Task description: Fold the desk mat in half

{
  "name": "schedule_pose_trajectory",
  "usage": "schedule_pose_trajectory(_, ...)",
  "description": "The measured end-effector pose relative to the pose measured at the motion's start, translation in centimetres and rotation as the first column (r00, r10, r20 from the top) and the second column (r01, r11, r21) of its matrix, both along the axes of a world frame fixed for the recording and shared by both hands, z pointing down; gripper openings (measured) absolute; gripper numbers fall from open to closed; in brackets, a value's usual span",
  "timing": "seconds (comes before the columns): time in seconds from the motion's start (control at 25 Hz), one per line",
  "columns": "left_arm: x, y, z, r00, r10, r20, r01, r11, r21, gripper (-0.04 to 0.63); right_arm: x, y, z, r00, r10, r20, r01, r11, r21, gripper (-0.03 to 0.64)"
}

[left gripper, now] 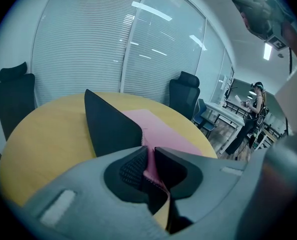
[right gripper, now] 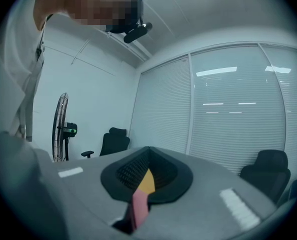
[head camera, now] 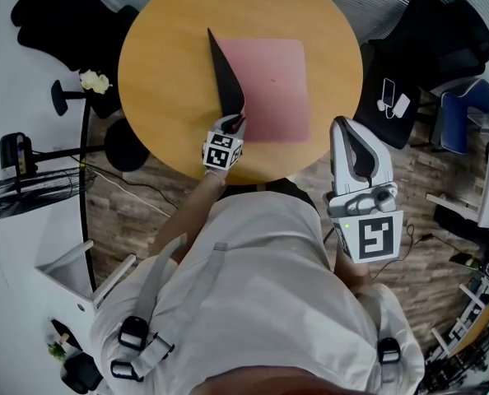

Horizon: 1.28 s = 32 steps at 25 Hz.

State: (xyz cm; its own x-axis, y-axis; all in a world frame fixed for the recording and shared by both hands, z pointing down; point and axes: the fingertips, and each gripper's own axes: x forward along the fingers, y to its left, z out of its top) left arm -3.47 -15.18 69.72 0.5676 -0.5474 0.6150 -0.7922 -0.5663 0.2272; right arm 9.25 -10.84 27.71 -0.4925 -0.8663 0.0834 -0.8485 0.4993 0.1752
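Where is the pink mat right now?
In the head view, the mat lies on the table, its left edge pinched up by the left gripper.

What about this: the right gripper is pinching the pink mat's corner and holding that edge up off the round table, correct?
Not quite. It is the left gripper that pinches the pink mat's corner and holds that edge up off the round table. The left gripper view shows the mat clamped between its jaws. The right gripper is by the table's edge with nothing in it.
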Motion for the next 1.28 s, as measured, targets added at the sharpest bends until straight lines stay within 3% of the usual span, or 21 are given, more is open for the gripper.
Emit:
schedule_pose_trajectory(0.32, 2.0, 0.1, 0.1, 1.000, 0.021, -0.001, -0.021, 1.000, -0.009, 0.043, 1.2, -0.2, -0.7, 0.999, 0.027, 0.038, -0.027, 1.000, -0.010, 0.005)
schedule_pose_trajectory(0.48, 2.8, 0.3, 0.2, 1.000, 0.029, 0.001, -0.029, 0.999, -0.012, 0.043, 2.1, 0.1, -0.2, 1.000, 0.012, 0.004, -0.012, 1.000, 0.002, 0.005)
schedule_pose_trajectory(1.16, 6.1, 1.1, 1.6, 0.996, 0.086, 0.001, -0.086, 0.995, -0.055, 0.043, 3.0, -0.1, -0.5, 0.999, 0.030, 0.044, -0.030, 1.000, -0.007, 0.005)
schedule_pose_trajectory(1.28, 6.9, 1.2, 1.9, 0.995, 0.097, 0.000, -0.097, 0.993, -0.064, 0.043, 3.6, 0.3, -0.1, 0.999, 0.030, 0.014, -0.030, 1.000, -0.004, 0.005)
